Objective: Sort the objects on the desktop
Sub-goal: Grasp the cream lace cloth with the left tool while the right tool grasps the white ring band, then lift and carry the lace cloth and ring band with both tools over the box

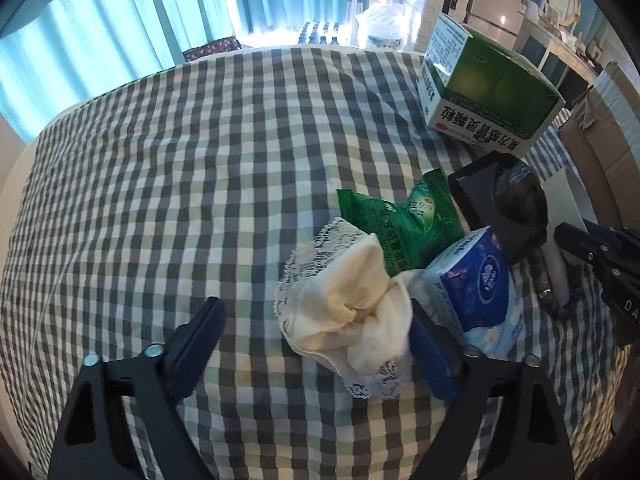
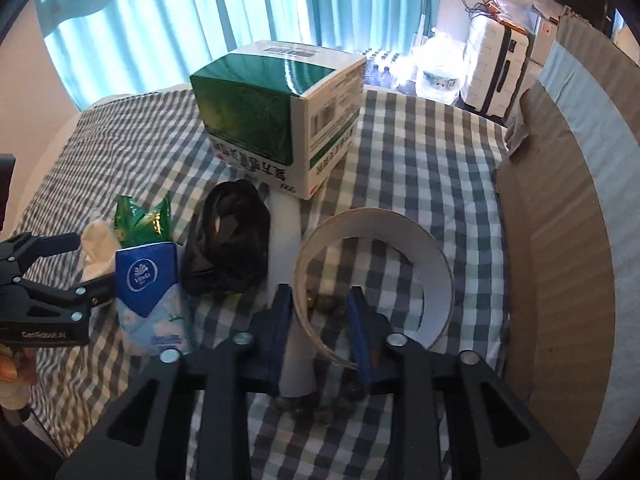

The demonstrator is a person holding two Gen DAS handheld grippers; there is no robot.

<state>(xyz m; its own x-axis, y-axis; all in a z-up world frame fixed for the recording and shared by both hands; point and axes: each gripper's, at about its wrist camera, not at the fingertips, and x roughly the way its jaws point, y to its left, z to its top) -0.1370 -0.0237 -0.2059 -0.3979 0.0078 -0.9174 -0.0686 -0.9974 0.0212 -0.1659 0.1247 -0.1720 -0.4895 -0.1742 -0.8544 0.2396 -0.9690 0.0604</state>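
A crumpled cream cloth with lace trim [image 1: 348,308] lies on the checked tablecloth [image 1: 160,184]. My left gripper [image 1: 314,306] stands open around it: the right finger [image 1: 432,356] touches the cloth, the left finger is well apart. In the right wrist view my right gripper [image 2: 320,312] is closed down on the near wall of a white ring [image 2: 436,264], one finger outside and one inside, with dark beads [image 2: 324,302] pinched in the gap. A white tube [image 2: 296,364] lies under it.
A green sachet [image 1: 404,220], a blue tissue pack [image 1: 476,276] and a black pouch [image 1: 508,208] crowd between the two grippers. A green-and-white medicine box [image 2: 264,120] stands behind them. A cardboard box [image 2: 560,240] borders the table's right side.
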